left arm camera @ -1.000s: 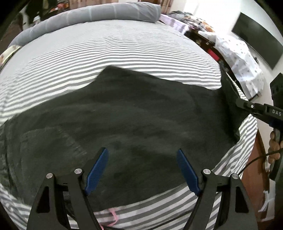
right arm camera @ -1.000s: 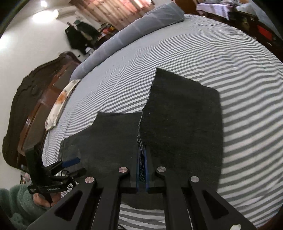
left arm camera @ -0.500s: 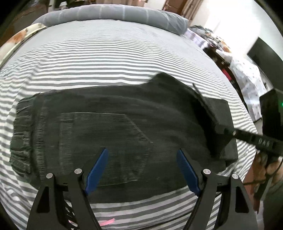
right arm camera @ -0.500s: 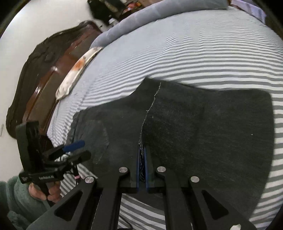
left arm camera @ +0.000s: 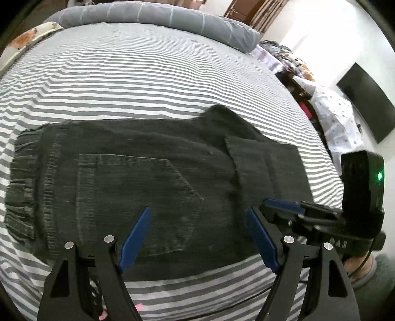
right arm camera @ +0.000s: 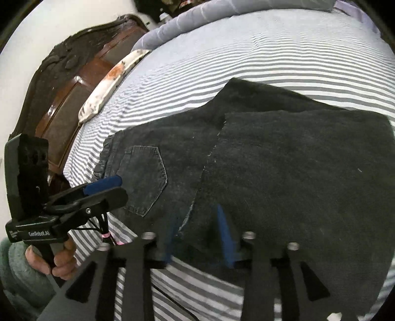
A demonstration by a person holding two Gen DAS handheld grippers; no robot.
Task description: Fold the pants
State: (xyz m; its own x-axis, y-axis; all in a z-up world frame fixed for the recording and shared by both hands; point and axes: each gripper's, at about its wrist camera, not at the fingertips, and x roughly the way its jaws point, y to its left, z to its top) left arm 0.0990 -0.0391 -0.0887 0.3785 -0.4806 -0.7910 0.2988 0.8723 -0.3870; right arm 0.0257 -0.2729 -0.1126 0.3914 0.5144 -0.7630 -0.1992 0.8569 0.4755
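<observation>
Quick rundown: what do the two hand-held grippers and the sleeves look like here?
Both are black hand-held grippers with blue ribbed finger pads and silver pivot screws. The left hand-held gripper carries a boxy black top module, white lettering on its side and a thin black cable. The right hand-held gripper shows a green indicator light. Fuzzy grey-green sleeve.

Setting: home bedroom. Bed (left arm camera: 153, 81) with grey-white striped sheet, grey bolster (left arm camera: 158, 17) at far edge. Carved dark wooden headboard (right arm camera: 64, 81) at left. Wall-mounted black screen (left arm camera: 367, 103) at right, cluttered furniture (left arm camera: 301, 74) near it.
</observation>
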